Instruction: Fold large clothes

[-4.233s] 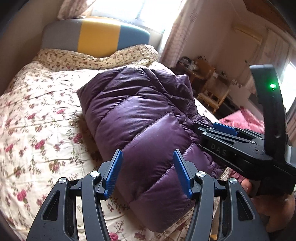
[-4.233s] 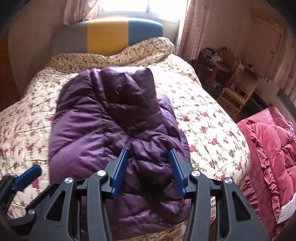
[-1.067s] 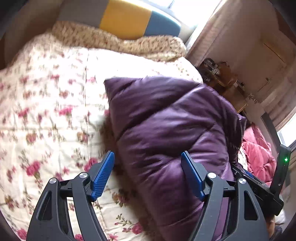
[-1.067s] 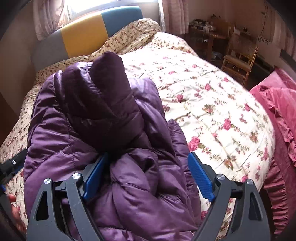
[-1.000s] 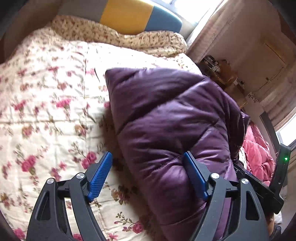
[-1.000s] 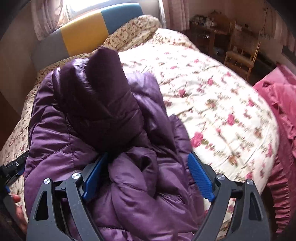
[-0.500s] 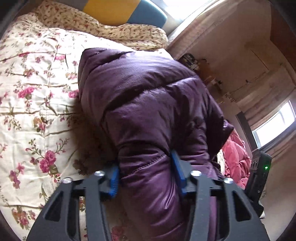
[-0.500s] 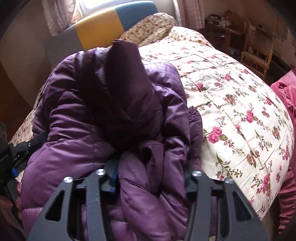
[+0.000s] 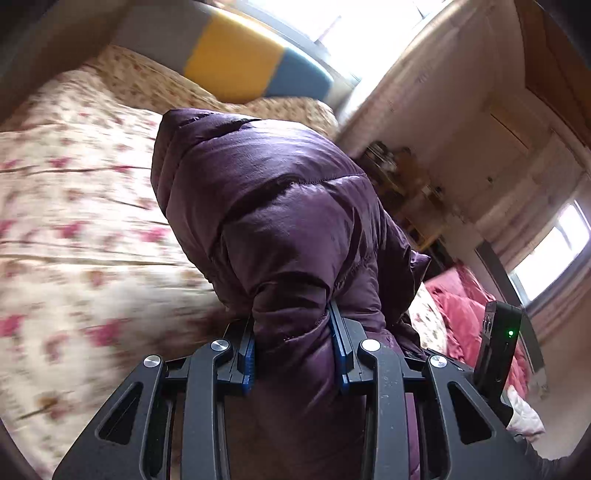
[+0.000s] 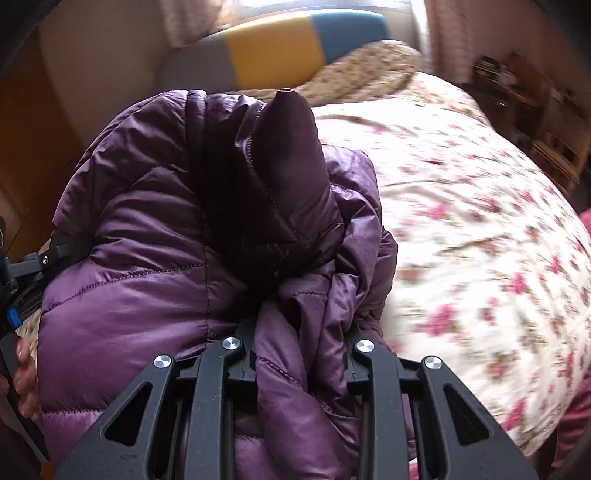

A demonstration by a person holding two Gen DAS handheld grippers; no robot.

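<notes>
**Both grippers clamped on the purple jacket at the bed's near edge**

Right now your left gripper (image 9: 293, 350) is closed on a thick roll of the purple down jacket (image 9: 280, 206), the blue pads (image 9: 248, 354) pressed into the padding on either side. Your right gripper (image 10: 301, 350) is likewise squeezed shut on a bunched fold of the same jacket (image 10: 147, 258), with the fabric swallowing its fingertips.

Just past your grippers the jacket rises as a bulky folded bundle. In the right wrist view a darker, matte purple part (image 10: 280, 177) lies on top of the shiny quilted panels and comes to a point at the far end. At the left edge of that view you can see your left hand (image 10: 24, 380) and part of the other gripper's frame pressed against the jacket's side.

The jacket sits over the near edge of the bed, toward its left side, on a cream bedspread with pink flowers (image 10: 480, 240); the bedspread is blurred in both views. A red quilt (image 9: 465, 306) lies beyond the bed's right edge.

Farther off, a bolster in grey, yellow and blue (image 10: 273, 48) runs along the head of the bed under a bright window (image 9: 369, 22). Wooden furniture (image 10: 532, 110) stands near the bed's far right corner.
</notes>
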